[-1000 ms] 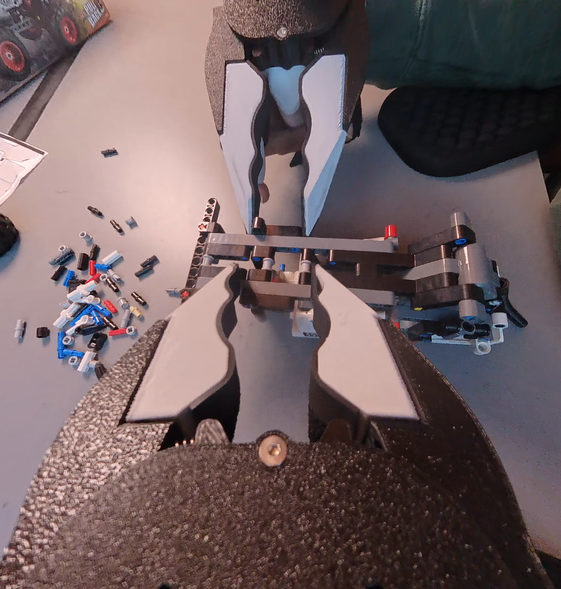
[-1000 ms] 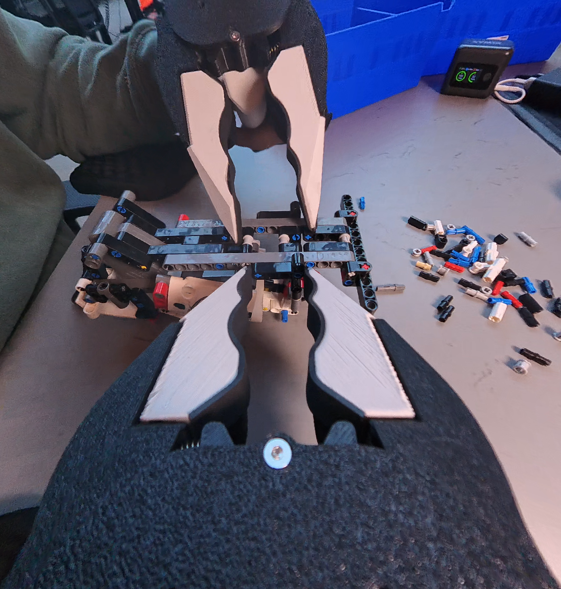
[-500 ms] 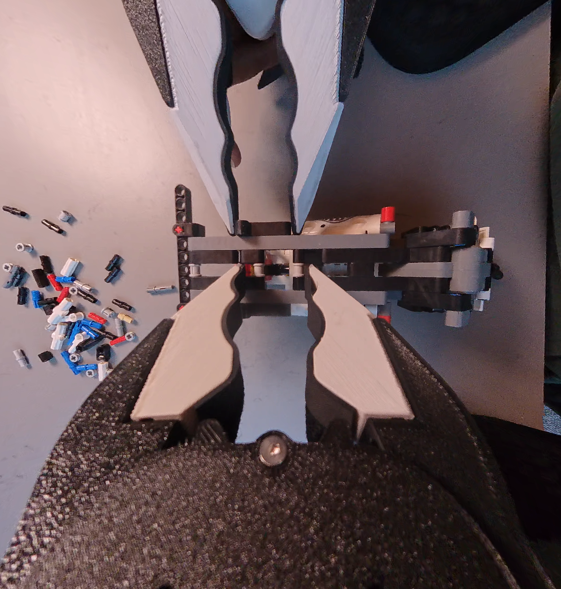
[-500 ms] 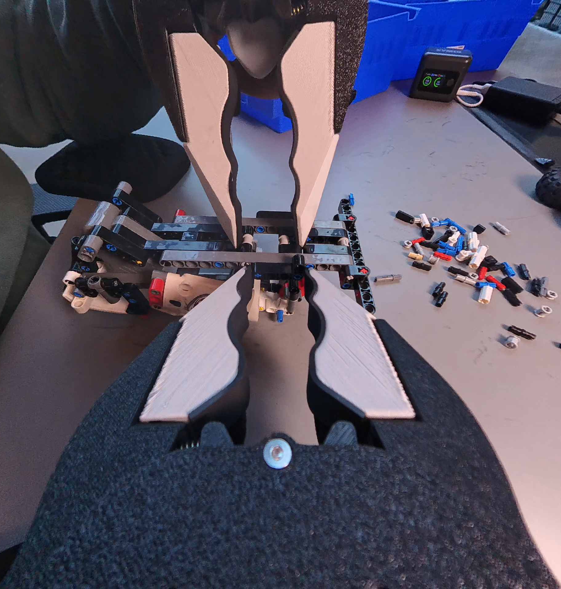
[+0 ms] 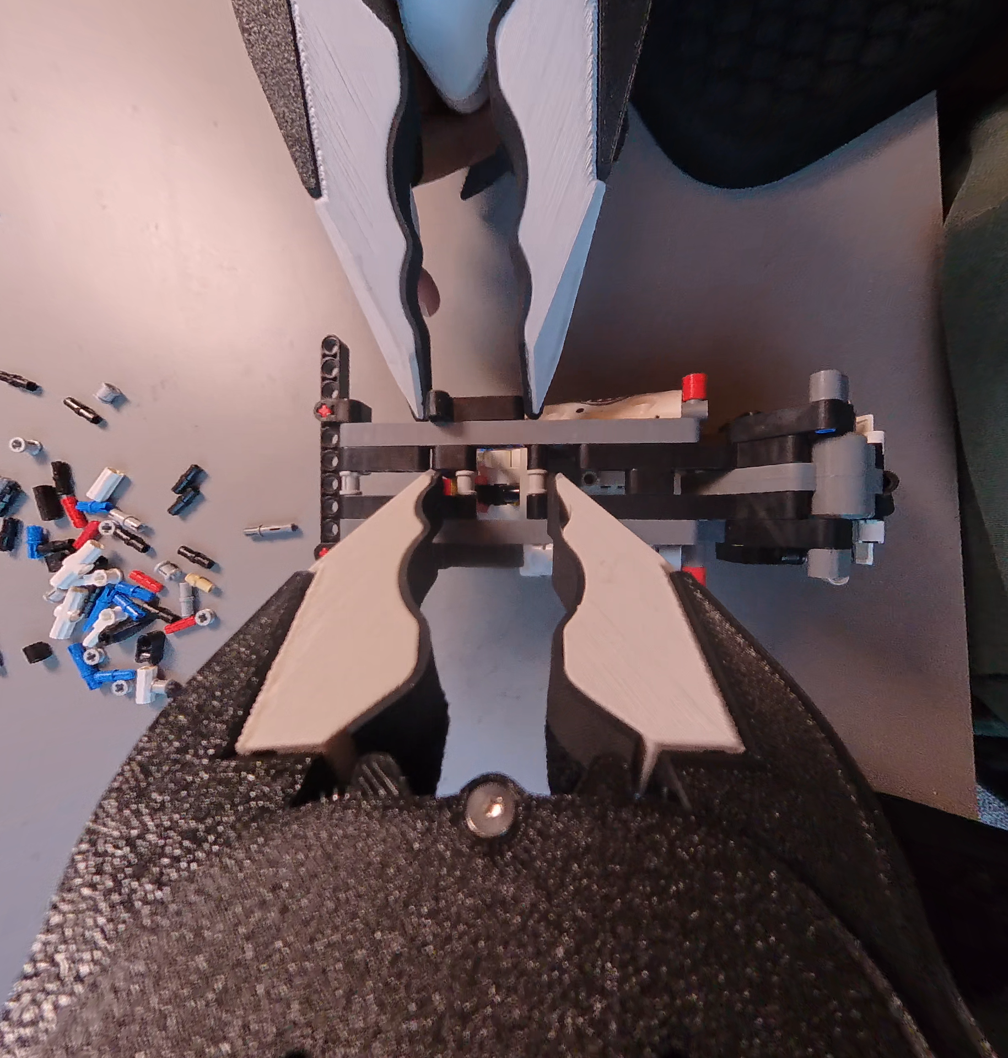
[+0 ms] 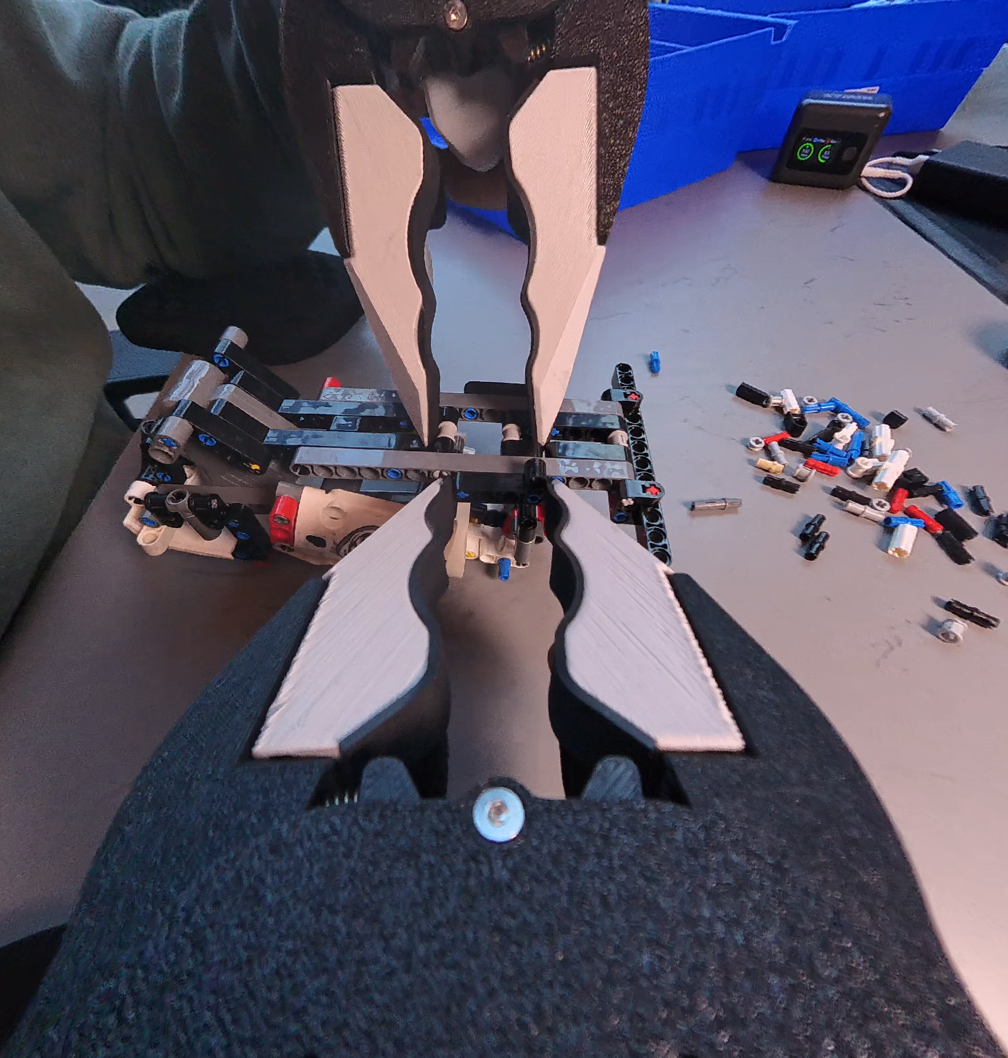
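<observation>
Frame assembly: a long build of grey and black holed beams [image 5: 518, 435] lies on the table at mid-frame in both views; in the left wrist view its bulky grey-and-black end sits at the right, in the right wrist view [image 6: 433, 458] that end sits at the left.
Assembly detail: red pins, white blocks and blue pin heads show among the beams; a black holed beam [image 5: 331, 446] crosses the narrow end.
Left gripper: its own view shows it [image 5: 493, 481] at bottom centre, fingers spread, the tips set on either side of the assembly's middle section and touching the beams; whether they clamp it I cannot tell. It reaches down from the top of the right wrist view [image 6: 478, 435].
Right gripper: at bottom centre of its view [image 6: 495, 486], fingers spread, tips against the near grey beam on either side of a black connector. In the left wrist view it comes in from the top [image 5: 475, 406], tips bracketing a short black piece on the far edge.
Loose parts: a scatter of small blue, black, red and white pins [image 5: 89, 578] lies left of centre in the left wrist view, right of centre in the right wrist view [image 6: 868, 464].
Single grey axle pin: apart, between scatter and assembly [image 5: 271, 530].
Table: plain grey surface [image 5: 146, 229].
Upper right, right wrist view: blue bin [image 6: 776, 86], a small black device with a lit screen [image 6: 828, 143], a black adapter [image 6: 976, 177].
Upper left, right wrist view: a green sleeve [image 6: 118, 143].
</observation>
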